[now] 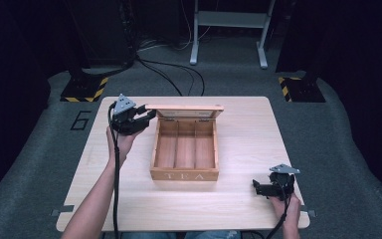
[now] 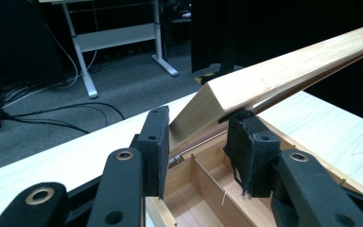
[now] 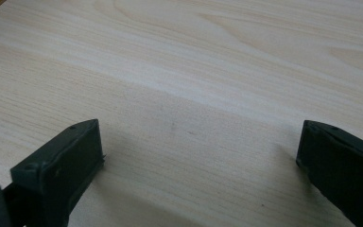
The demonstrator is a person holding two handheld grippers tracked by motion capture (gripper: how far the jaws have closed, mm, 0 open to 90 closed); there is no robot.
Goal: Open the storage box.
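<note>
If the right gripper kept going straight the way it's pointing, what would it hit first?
Probably the table: the right gripper tilts down at bare wood between its open jaws, with nothing nearer. Depth is hard to judge.

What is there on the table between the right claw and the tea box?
Nothing: in the high view, the table is bare wood between the right claw and the tea box.

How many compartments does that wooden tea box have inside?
3, side by side in the tea box: left, middle and right, split by two thin wooden dividers. All look empty; none seems hidden.
</note>
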